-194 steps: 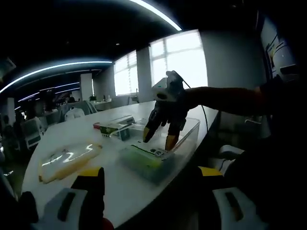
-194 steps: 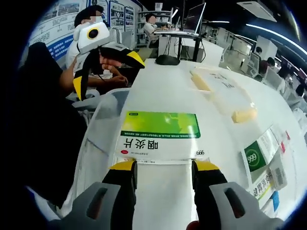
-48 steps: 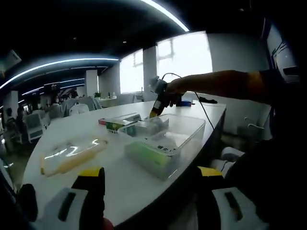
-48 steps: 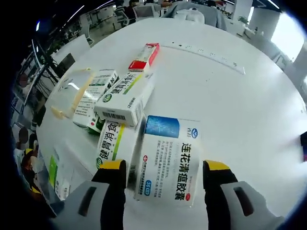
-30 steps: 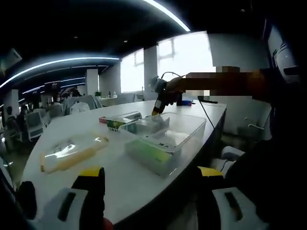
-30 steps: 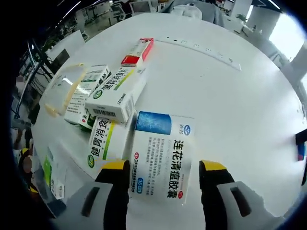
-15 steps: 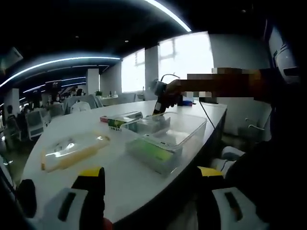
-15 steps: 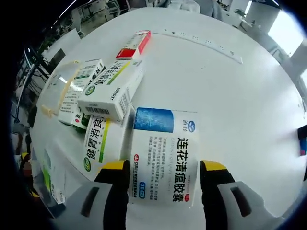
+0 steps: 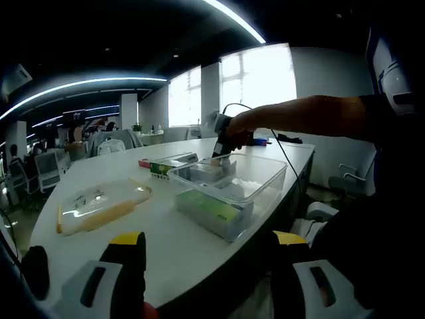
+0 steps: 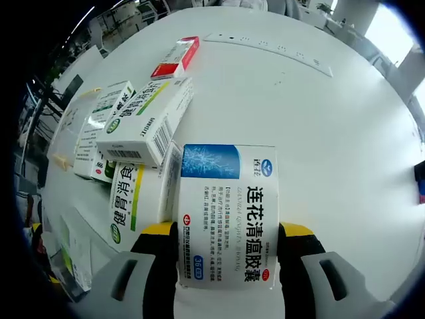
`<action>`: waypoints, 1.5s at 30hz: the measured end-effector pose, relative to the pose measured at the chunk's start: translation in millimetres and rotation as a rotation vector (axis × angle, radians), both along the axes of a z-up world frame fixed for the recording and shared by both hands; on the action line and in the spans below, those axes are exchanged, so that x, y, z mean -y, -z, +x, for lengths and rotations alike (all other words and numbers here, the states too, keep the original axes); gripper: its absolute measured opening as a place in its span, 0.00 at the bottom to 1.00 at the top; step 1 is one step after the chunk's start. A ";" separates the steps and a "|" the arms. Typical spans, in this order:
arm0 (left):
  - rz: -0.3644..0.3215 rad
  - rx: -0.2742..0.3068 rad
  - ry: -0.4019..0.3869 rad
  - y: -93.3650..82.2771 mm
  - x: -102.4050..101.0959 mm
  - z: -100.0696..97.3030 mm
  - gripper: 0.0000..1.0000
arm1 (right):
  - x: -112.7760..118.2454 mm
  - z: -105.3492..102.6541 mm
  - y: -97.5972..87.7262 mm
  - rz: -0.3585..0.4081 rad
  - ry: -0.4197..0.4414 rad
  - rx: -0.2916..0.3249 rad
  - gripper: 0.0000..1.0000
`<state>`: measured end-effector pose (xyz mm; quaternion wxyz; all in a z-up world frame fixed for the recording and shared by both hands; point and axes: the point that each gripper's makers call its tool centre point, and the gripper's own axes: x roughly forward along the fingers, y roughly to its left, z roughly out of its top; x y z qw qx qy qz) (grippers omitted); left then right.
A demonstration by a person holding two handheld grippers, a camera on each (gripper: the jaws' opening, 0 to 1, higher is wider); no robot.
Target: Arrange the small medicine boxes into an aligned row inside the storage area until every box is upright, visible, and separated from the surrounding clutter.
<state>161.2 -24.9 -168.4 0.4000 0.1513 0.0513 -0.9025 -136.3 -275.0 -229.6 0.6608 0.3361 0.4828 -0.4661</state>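
Note:
A white box with a blue panel (image 10: 229, 199) lies between the yellow-tipped jaws of my right gripper (image 10: 227, 230), which press against its two long sides. Left of it lie a green-striped box (image 10: 129, 199), a white and green box (image 10: 146, 123) resting on others, and a red and white box (image 10: 174, 58). In the left gripper view the right gripper (image 9: 222, 141) hangs over the far end of a clear container (image 9: 262, 183) holding a green box (image 9: 209, 206). My left gripper (image 9: 207, 239) is open near the table edge, holding nothing.
A clear plastic lid (image 9: 99, 203) lies left of the container. More boxes (image 9: 166, 166) sit behind it. A person's arm (image 9: 305, 119) reaches in from the right. A white power strip (image 10: 279, 50) runs across the far table; bare white tabletop lies to the right.
The right gripper has come down around the blue-panel box, which now fills the gap between the jaws. The left gripper view has hardly shifted.

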 end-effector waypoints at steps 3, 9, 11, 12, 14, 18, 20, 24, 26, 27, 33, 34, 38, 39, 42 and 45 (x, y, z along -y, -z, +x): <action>0.002 0.002 0.004 0.3 -0.5 -0.9 0.76 | -2.2 0.9 0.4 -0.007 0.009 0.001 0.58; 0.003 0.004 0.004 0.2 -0.3 -1.8 0.76 | -3.2 -0.2 0.1 -0.021 0.031 0.012 0.58; 0.004 0.008 0.005 0.3 -0.4 -2.1 0.76 | -3.0 0.6 -0.6 -0.024 0.031 0.019 0.58; 0.003 0.008 0.005 0.0 -0.4 -2.2 0.76 | -4.5 0.3 -0.7 -0.026 0.033 0.025 0.58; 0.003 0.008 0.005 -0.6 -0.2 -2.5 0.75 | -4.7 -1.9 -1.2 -0.025 0.032 0.034 0.57; 0.001 0.009 0.008 -2.2 0.7 -4.3 0.75 | 1.5 -8.5 -3.5 -0.043 0.047 0.069 0.57; 0.001 0.013 0.011 -2.1 0.8 -5.5 0.75 | 0.0 -12.0 -4.4 -0.048 0.054 0.077 0.57; 0.003 0.016 0.015 -2.0 0.8 -7.1 0.75 | -1.8 -14.5 -10.5 -0.061 0.070 0.114 0.57; 0.004 0.017 0.016 -2.1 1.2 -8.5 0.75 | 4.9 -16.0 -16.2 -0.063 0.073 0.134 0.57; 0.005 0.018 0.018 -2.1 1.3 -9.4 0.75 | 7.5 -16.7 -18.2 -0.067 0.073 0.138 0.57; 0.003 0.024 0.027 -3.9 1.5 -13.2 0.75 | 7.5 -15.7 -30.0 -0.089 0.076 0.170 0.56; 0.003 0.025 0.027 -4.2 1.5 -13.5 0.75 | 8.4 -16.2 -30.9 -0.088 0.076 0.173 0.56; 0.000 0.028 0.030 -5.6 1.1 -14.1 0.75 | 7.8 -17.1 -36.2 -0.090 0.072 0.180 0.56; 0.000 0.027 0.030 -5.7 1.0 -14.0 0.75 | 7.7 -17.2 -37.7 -0.091 0.074 0.188 0.56; 0.002 0.027 0.028 -5.8 0.9 -13.3 0.75 | 2.2 -16.8 -35.8 -0.085 0.073 0.194 0.56; 0.004 0.026 0.027 -5.2 0.6 -13.0 0.75 | 0.0 -16.6 -37.8 -0.087 0.074 0.204 0.56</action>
